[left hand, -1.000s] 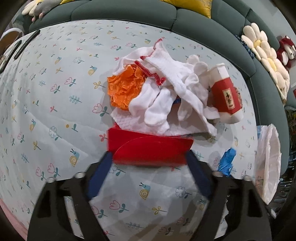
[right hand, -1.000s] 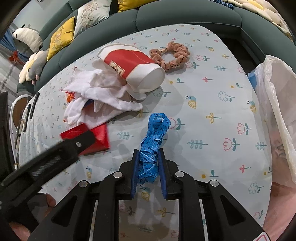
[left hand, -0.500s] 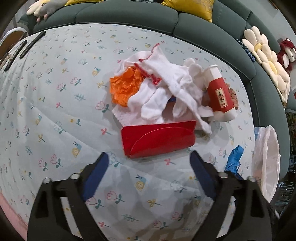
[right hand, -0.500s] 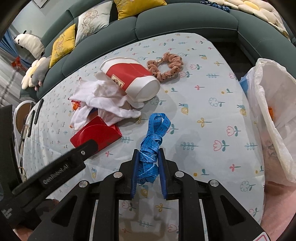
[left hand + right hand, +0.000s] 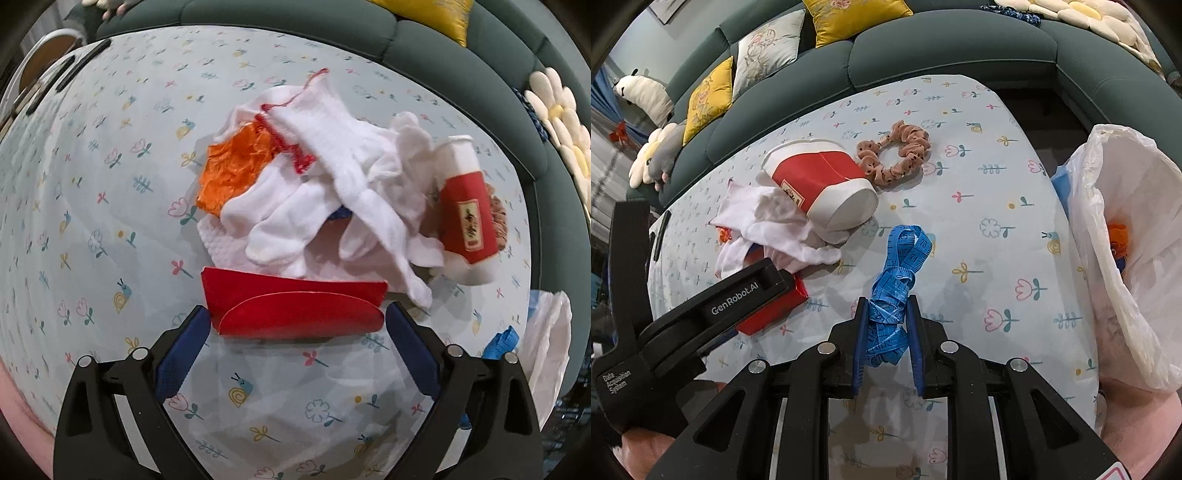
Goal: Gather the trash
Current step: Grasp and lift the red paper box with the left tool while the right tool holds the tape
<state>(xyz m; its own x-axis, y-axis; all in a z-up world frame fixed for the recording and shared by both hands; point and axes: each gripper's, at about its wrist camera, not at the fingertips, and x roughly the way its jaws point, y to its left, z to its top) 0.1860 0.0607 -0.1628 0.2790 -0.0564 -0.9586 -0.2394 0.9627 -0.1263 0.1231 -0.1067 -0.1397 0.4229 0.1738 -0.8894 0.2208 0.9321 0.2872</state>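
**Left claw astride red envelope; right claw carrying tape measure**

On the flower-print tablecloth (image 5: 92, 206), the red envelope (image 5: 295, 306) lies flat at the near edge of the litter pile, touching the white paper napkin (image 5: 221, 243) behind it. The left gripper (image 5: 297, 325) stands over it with jaws wide apart, one blue pad at each short end, neither visibly pressing; it appears positioned for an endwise grasp, not yet made.

Behind the envelope sit white gloves (image 5: 332, 177) heaped over an orange wrapper (image 5: 232, 173). A red-and-white paper cup (image 5: 465, 206) lies on its side against them, with a brown scrunchie (image 5: 894, 155) just beyond.

The right gripper (image 5: 886, 321) is clamped on a bunched blue tape measure (image 5: 897, 280), held clear above the cloth. A white trash bag (image 5: 1126, 258) gapes open at the table's right edge, already holding something orange; the tape is presumably bound there.

Risk noted: the envelope is thin and flat, so the pads may slide or buckle it.
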